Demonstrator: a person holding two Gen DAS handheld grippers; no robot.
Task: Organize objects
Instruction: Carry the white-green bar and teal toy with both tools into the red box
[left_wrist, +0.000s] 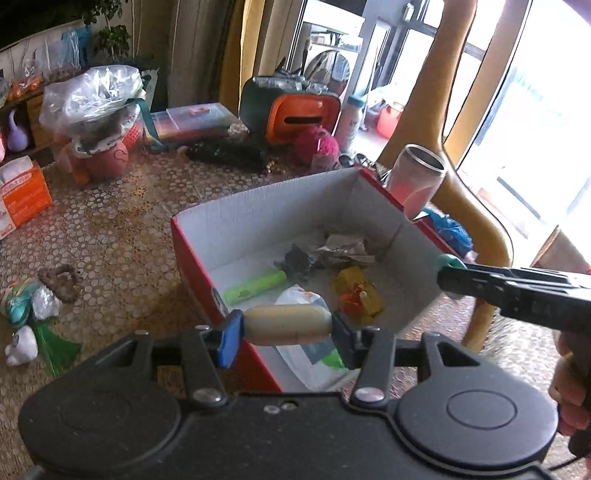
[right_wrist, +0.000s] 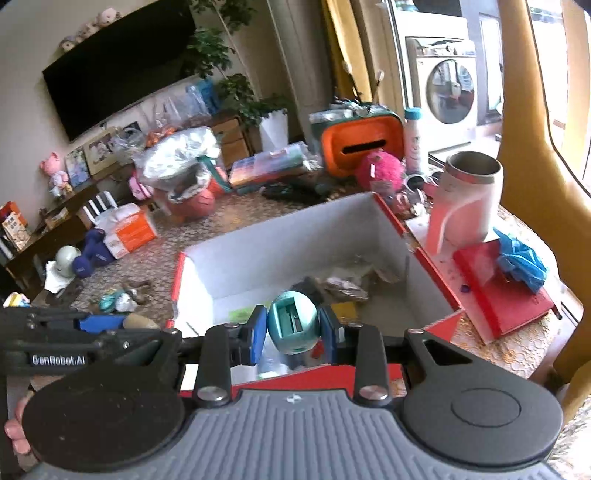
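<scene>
My left gripper (left_wrist: 287, 326) is shut on a cream, capsule-shaped object (left_wrist: 288, 324), held crosswise over the near left corner of a red box with a white inside (left_wrist: 258, 218). My right gripper (right_wrist: 293, 326) is shut on a round teal pencil sharpener (right_wrist: 293, 324), above the near edge of the same box (right_wrist: 280, 240). Inside the box lie a green tube (left_wrist: 255, 286), a yellow toy (left_wrist: 358, 293), crumpled paper (left_wrist: 343, 251) and a plastic bag (left_wrist: 299, 295). The right gripper's fingers (left_wrist: 480, 282) enter the left wrist view from the right, above the box's right wall.
A pink-and-white metal cup (right_wrist: 465, 199) stands right of the box on a red book (right_wrist: 506, 295) with blue plastic (right_wrist: 521, 258). An orange container (right_wrist: 360, 146), pink pompom (right_wrist: 380, 171), orange carton (left_wrist: 22, 197) and small toys (left_wrist: 33, 306) lie on the patterned table. A yellow chair back (left_wrist: 465, 192) rises at right.
</scene>
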